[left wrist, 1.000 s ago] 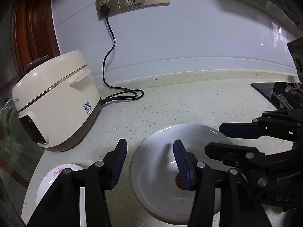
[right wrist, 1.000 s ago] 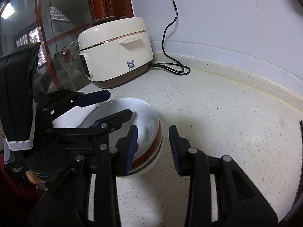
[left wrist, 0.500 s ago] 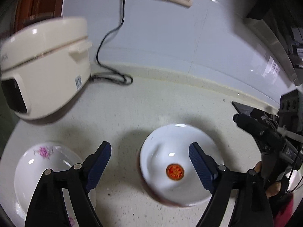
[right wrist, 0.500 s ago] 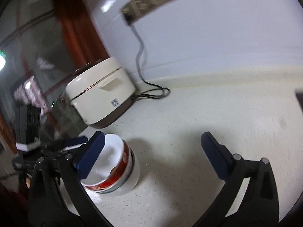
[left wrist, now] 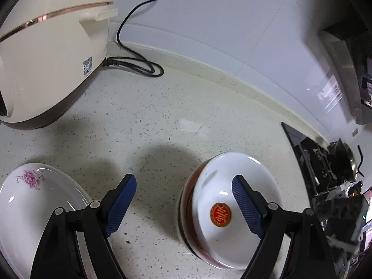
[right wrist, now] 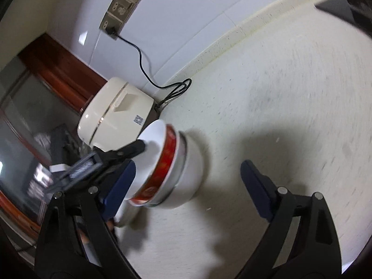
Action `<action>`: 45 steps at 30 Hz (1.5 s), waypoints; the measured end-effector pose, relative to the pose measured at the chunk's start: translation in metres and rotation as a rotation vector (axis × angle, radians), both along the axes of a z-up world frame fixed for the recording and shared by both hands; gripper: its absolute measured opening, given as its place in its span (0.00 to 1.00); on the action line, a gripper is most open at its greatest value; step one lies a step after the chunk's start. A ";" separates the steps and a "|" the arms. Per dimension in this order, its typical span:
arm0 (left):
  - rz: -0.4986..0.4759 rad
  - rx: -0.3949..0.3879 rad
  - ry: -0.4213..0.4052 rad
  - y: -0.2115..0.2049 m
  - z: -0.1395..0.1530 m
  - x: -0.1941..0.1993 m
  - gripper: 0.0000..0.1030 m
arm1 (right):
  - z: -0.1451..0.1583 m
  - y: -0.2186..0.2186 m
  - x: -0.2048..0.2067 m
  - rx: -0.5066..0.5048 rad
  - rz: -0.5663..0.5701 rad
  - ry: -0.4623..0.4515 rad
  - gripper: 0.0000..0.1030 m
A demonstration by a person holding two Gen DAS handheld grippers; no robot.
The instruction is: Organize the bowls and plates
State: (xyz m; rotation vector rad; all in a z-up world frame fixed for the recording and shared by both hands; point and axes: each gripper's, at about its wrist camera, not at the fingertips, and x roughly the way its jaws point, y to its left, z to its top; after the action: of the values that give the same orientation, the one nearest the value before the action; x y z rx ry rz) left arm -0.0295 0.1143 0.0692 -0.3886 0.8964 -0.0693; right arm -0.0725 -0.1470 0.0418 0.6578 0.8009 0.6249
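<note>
With the bowls (left wrist: pixel 223 209) sitting stacked, both open, empty grippers (left wrist: pixel 183 203) (right wrist: pixel 188 186) are clearing off, likely heading left for the flowered plate (left wrist: pixel 30 204).

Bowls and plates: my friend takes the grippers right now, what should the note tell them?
Left gripper: open, holding nothing; its jaws have just been opening and nothing is gripped between them.
Right gripper: open, holding nothing; its jaws have just been moving and now stand wide over bare countertop.
Things: the red-patterned bowl sits nested in the white bowl on the countertop. The flowered plate lies apart, to the left, near the rice cooker.
Done: the bowls are stacked.
Left: the flowered plate probably still needs a place. I see no other dishes.
</note>
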 end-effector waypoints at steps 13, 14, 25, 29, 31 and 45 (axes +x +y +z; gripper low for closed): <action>0.016 0.001 0.019 -0.008 -0.024 0.017 0.84 | -0.013 0.040 0.009 -0.038 0.002 0.109 0.88; 0.015 0.011 0.011 -0.009 -0.024 0.018 0.84 | -0.014 0.041 0.010 -0.044 -0.002 0.109 0.88; -0.012 0.023 -0.021 -0.012 -0.023 0.023 0.83 | -0.014 0.053 0.013 -0.091 -0.011 0.098 0.88; -0.045 -0.045 -0.008 -0.010 -0.030 0.022 0.71 | -0.016 0.057 0.015 -0.068 0.008 0.104 0.75; -0.068 -0.061 -0.028 -0.012 -0.028 0.019 0.60 | -0.020 0.056 0.015 -0.020 0.027 0.118 0.68; -0.060 -0.055 -0.039 -0.016 -0.025 0.015 0.62 | -0.023 0.051 0.014 0.000 0.017 0.131 0.62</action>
State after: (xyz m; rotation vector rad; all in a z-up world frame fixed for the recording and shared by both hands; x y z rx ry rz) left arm -0.0144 0.0982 0.0438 -0.4100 0.8693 -0.1561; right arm -0.0584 -0.0958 0.0192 0.6972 0.9290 0.6020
